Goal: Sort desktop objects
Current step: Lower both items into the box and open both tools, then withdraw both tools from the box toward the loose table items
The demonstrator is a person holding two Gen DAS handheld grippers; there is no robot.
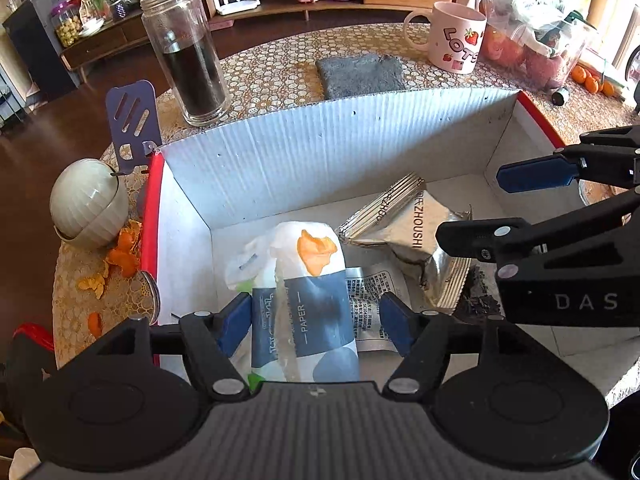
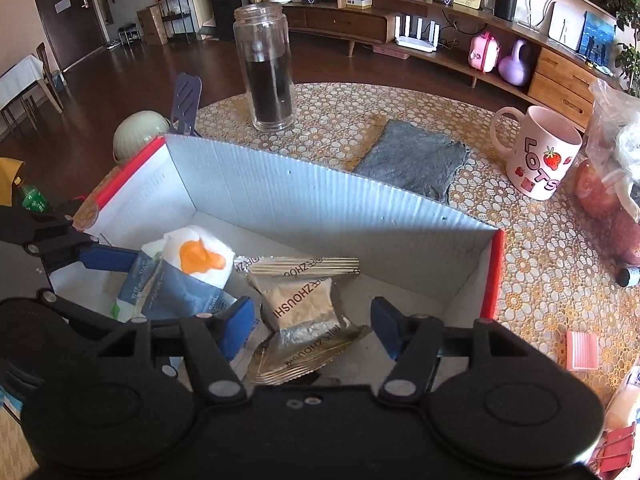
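A white cardboard box with a red rim (image 1: pixel 320 152) (image 2: pixel 320 200) stands on the patterned table. Inside lies a blue-and-white tissue pack (image 1: pixel 316 280) (image 2: pixel 192 280) with a piece of orange peel (image 1: pixel 316 252) on top. Beside it is a crumpled silver snack wrapper (image 1: pixel 416 232) (image 2: pixel 304 300). My left gripper (image 1: pixel 316 324) is open around the tissue pack, with a gap at its right pad. My right gripper (image 2: pixel 312 330) (image 1: pixel 470 206) is open with the wrapper between its blue pads, not pressed. A left finger (image 2: pixel 112 258) shows at the box's left wall.
Behind the box stand a glass jar of dark contents (image 1: pixel 188 56), a grey cloth (image 1: pixel 360 74) and a pink mug (image 1: pixel 456 40). A cream lidded bowl (image 1: pixel 88 204), peel scraps (image 1: pixel 120 256) and a purple stand (image 1: pixel 134 128) sit left. A fruit bag (image 1: pixel 528 20) is right.
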